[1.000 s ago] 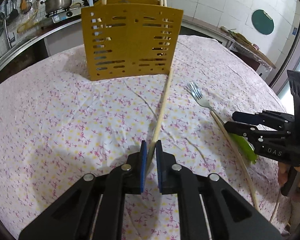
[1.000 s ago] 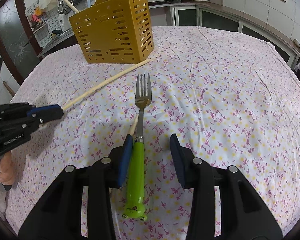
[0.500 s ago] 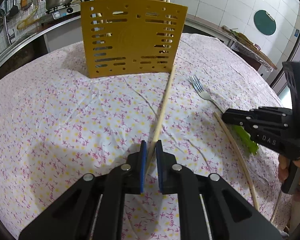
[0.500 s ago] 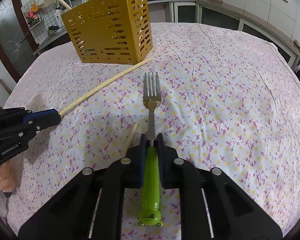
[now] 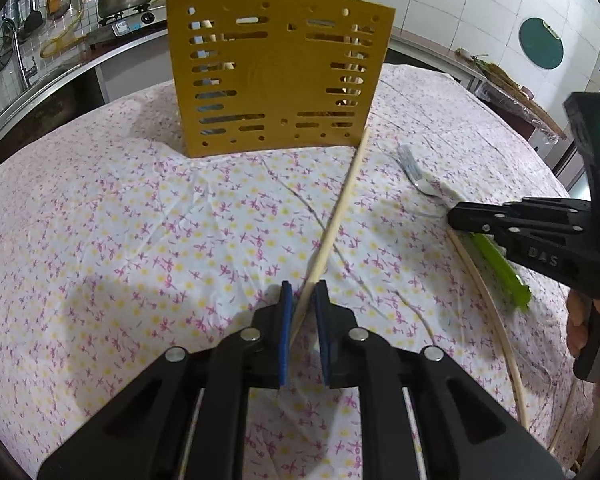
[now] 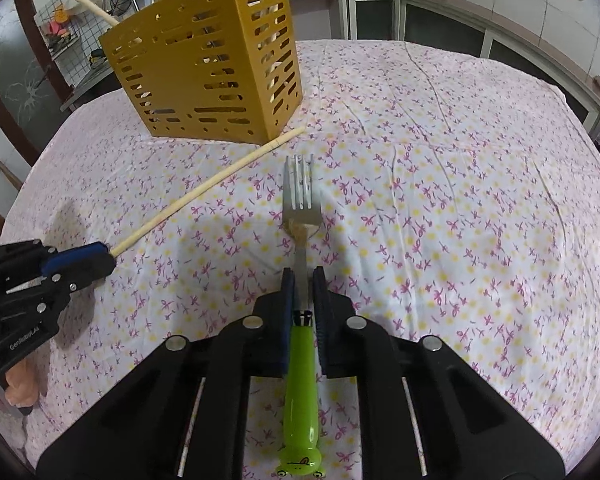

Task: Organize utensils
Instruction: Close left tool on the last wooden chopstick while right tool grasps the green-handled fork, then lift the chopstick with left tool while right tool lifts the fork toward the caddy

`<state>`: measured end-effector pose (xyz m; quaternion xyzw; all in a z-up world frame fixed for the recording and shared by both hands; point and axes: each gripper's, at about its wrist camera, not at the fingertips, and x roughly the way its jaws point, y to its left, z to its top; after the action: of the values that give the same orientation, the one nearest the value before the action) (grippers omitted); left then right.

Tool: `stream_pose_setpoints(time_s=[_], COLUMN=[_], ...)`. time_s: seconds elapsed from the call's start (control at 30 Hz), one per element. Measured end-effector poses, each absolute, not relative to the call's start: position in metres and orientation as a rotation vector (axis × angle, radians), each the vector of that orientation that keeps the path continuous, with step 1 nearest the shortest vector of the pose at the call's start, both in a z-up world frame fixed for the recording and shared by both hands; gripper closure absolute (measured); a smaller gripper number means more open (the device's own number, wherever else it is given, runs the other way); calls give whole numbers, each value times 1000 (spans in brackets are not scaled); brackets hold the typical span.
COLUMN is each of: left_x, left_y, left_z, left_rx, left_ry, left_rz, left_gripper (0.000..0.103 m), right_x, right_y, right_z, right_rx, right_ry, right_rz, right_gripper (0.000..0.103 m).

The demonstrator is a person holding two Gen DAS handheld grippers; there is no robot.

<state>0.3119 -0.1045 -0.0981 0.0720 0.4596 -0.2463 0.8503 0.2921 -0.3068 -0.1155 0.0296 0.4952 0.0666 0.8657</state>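
Forks: one fork (image 6: 301,216), green-handled, clamped in the right claw (image 6: 300,292).
Loose chopsticks: two; one chopstick (image 5: 336,220) between the left claw (image 5: 302,304)'s opening jaws, one on the counter (image 5: 140,220).
Holders: one yellow holder (image 5: 276,80), on the counter.

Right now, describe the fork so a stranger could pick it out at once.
On the flowered tablecloth, find the yellow slotted utensil holder. In front of it, beyond the long wooden chopstick by its corner, lies the fork, tines toward the holder. It alone has metal tines and a bright green handle, clamped between the right gripper fingers.
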Motion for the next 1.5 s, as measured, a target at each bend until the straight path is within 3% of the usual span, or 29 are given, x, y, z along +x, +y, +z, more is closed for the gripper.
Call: stream_pose_setpoints(time_s=[0.53, 0.73, 0.8, 1.0, 1.5], left_x=[302, 281, 276, 271, 279], left_y=[-100, -94, -92, -86, -79], left_z=[-89, -49, -31, 15, -75], left_rx=[148, 134, 125, 97, 122], left_ry=[922, 815, 772, 684, 915], left_rz=[-539, -536, -533, -537, -510], left_gripper=[91, 92, 100, 100, 99], right_x=[272, 266, 265, 264, 261], right_y=[-332, -339, -341, -341, -341], right_z=[-99, -97, -95, -93, -102], right_rx=[129, 150, 159, 161, 159], right_ry=[944, 931, 927, 921, 937], right_rz=[116, 109, 109, 114, 110], right_gripper=[95, 95, 95, 95, 95])
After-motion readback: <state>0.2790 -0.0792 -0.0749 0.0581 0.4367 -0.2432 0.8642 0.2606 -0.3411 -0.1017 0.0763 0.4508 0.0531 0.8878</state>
